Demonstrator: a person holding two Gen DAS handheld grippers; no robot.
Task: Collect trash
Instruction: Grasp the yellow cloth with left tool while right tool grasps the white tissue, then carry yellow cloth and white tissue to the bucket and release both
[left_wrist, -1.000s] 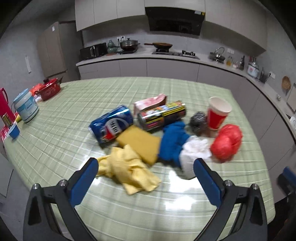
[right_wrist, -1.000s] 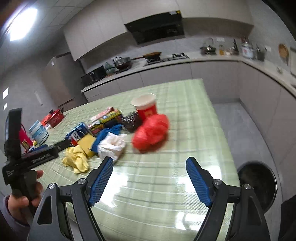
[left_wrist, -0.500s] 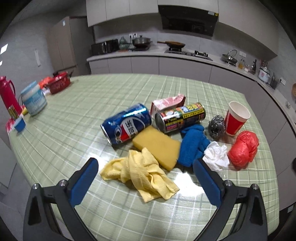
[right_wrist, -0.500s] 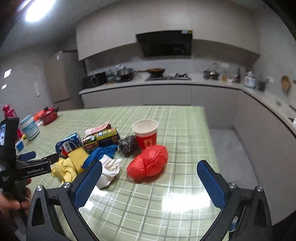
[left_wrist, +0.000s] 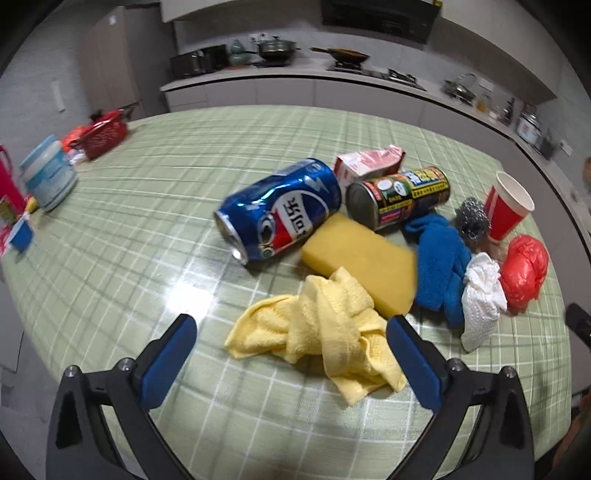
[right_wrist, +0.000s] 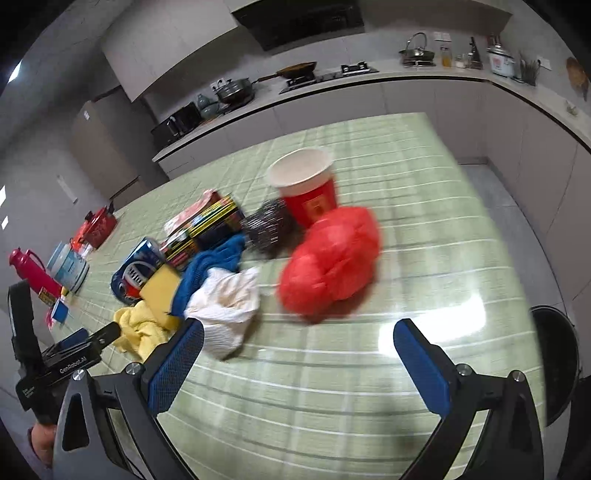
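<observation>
A pile lies on the green checked table (left_wrist: 129, 229): a dented blue Pepsi can (left_wrist: 280, 210), a black-and-yellow can (left_wrist: 400, 197), a pink carton (left_wrist: 369, 162), a yellow sponge (left_wrist: 360, 260), a yellow cloth (left_wrist: 321, 332), a blue cloth (left_wrist: 439, 266), a white paper wad (left_wrist: 480, 295), a steel scourer (left_wrist: 472, 221), a red paper cup (left_wrist: 506, 206) and a red plastic bag (left_wrist: 524, 273). My left gripper (left_wrist: 291, 358) is open over the yellow cloth. My right gripper (right_wrist: 299, 358) is open, just short of the red bag (right_wrist: 332, 262) and the paper wad (right_wrist: 225, 306).
A black bin (right_wrist: 554, 362) stands on the floor at the table's right edge. A red basket (left_wrist: 103, 136), a white tub (left_wrist: 50, 175) and a red flask (right_wrist: 33, 273) stand at the table's far left. Kitchen counters run behind.
Both grippers have moved closer to the pile. The left one has come down toward the yellow cloth and the right one toward the red bag. Both remain open.
</observation>
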